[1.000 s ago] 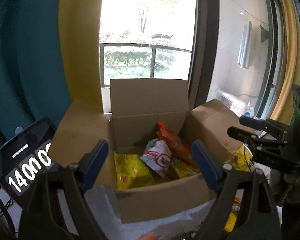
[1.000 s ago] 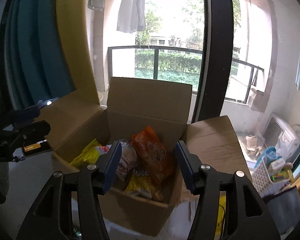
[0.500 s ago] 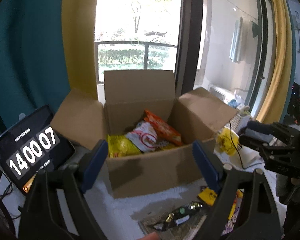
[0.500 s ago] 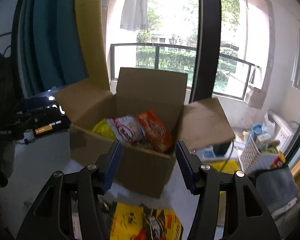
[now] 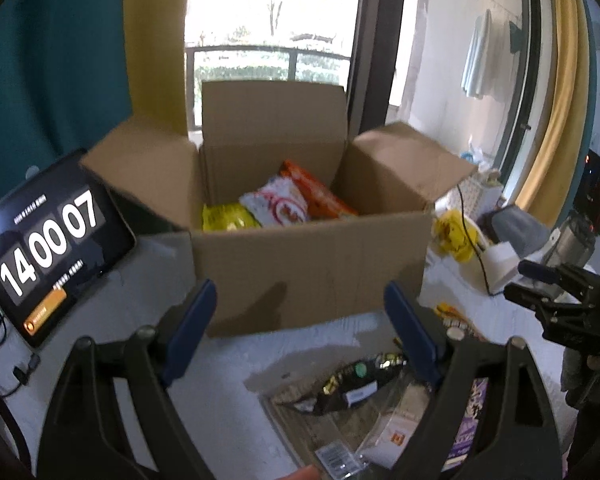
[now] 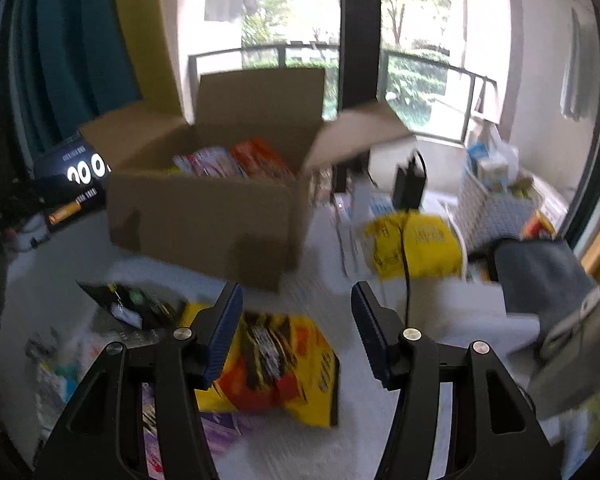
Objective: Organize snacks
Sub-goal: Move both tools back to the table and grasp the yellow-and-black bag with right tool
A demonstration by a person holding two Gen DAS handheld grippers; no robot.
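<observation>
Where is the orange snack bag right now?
The orange snack bag is inside the open brown cardboard box, leaning toward its back right corner in the left wrist view, right beside the white-and-red snack bag.

Left black two-finger gripper (image 5: 296, 328) tilted downward, blue-padded fingers (image 5: 190, 330) spread wide, gripping nothing. Right black two-finger gripper (image 6: 296, 330) likewise angled down, blue-padded fingers (image 6: 224, 330) parted, empty.

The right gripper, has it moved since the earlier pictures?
Yes. The right gripper has pulled back and dipped: the cardboard box now sits higher and farther, and a yellow snack bag lies under it.
</observation>
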